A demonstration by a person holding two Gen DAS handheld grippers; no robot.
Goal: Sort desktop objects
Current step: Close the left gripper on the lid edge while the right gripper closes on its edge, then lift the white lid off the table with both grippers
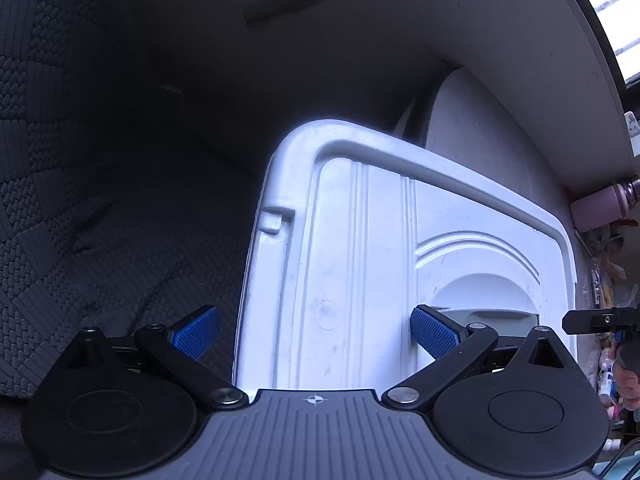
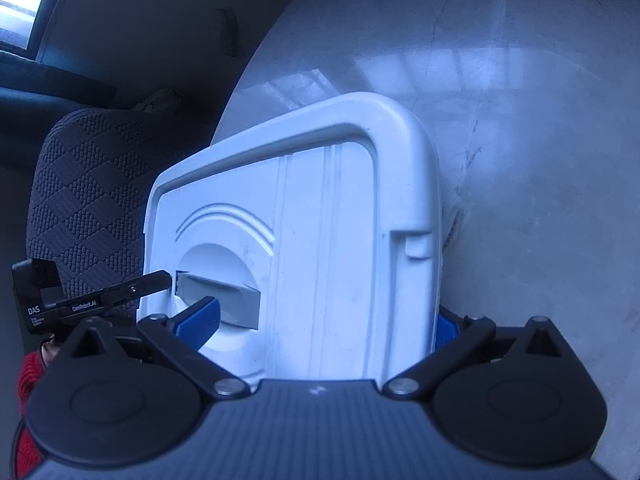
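- White plastic lid [image 1: 360,248] of a storage box: stands before both cameras, seemingly raised on edge, its ribbed face toward them and its grey recessed handle [image 2: 224,296] low down. It lies between the two tools, probably so that each can take one side of it.
- Left gripper [image 1: 316,336]: jaws spread wide. One blue pad [image 1: 198,336] sits off the lid's edge over the dark quilted cushion [image 1: 60,200]; the other pad is at the handle recess. No firm hold is visible.
- Right gripper [image 2: 320,326]: jaws wide, straddling the lid's lower part. The left-hand blue pad [image 2: 200,320] reaches into the handle recess; the other pad is mostly hidden behind the lid's outer edge, so contact cannot be told.
- Left wrist view alone: a pink bottle [image 1: 600,208] and small clutter at far right, beside the lid.
- Right wrist view alone: the pale round tabletop [image 2: 520,120] behind the lid, a red sleeve [image 2: 30,368], and the left tool's black finger touching the handle.
- Judgement: the lid is being opened or shifted; sorting has not visibly started.
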